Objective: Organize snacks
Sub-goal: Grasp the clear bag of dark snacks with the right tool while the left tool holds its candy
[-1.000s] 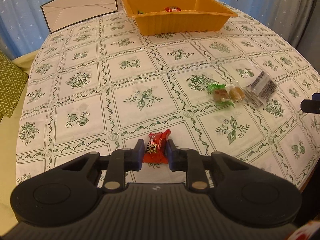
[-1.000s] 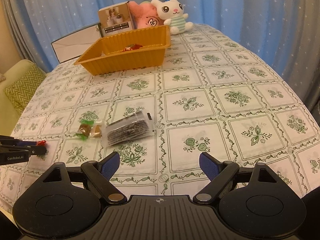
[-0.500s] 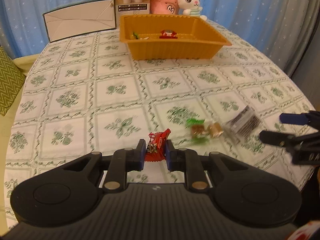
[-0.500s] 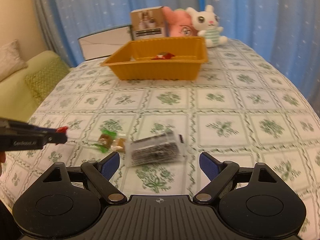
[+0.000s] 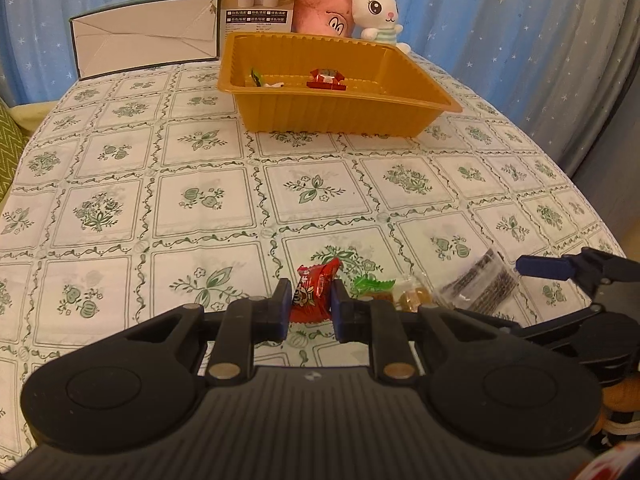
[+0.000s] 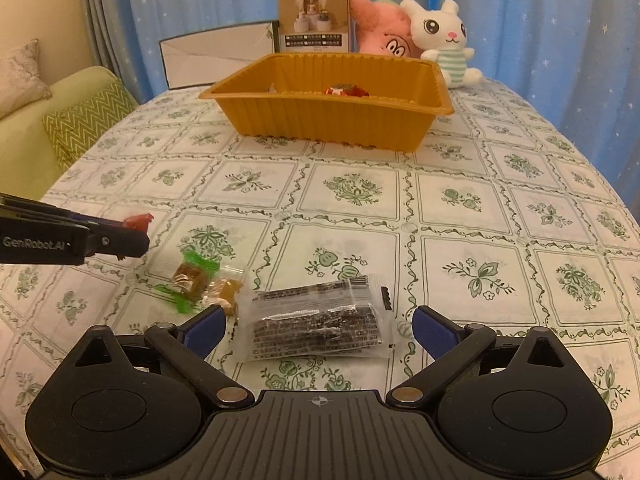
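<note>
Left wrist view. One left claw [image 5: 307,312], low centre, jaws closed tight on one red candy wrapper [image 5: 314,294]; glossy red foil with white print, long axis running up the frame, twisted end tilted to the upper right. One orange plastic tray [image 5: 332,114], upper centre on the surface [image 5: 120,184], ribbed walls, holding one red sweet [image 5: 326,79] and one small green-and-white piece [image 5: 258,79] toward its left end. Right of the claw: two green-ended caramel candies [image 5: 394,294] side by side, then one clear packet of dark snack [image 5: 478,286]. The right claw [image 5: 560,280] enters from the right edge.

Right wrist view. One right claw [image 6: 318,326], low centre, jaws spread wide and just opening further, pads not touching anything. The clear packet [image 6: 318,326] lies flat between them, long axis across the frame, dark contents with fine white print. Two caramel candies [image 6: 202,284] just left of it. Tray [image 6: 328,118] upper centre. Behind it: one printed carton [image 6: 314,24], one white box [image 6: 218,54], one pink plush [image 6: 382,36], one white rabbit plush [image 6: 444,40].
</note>
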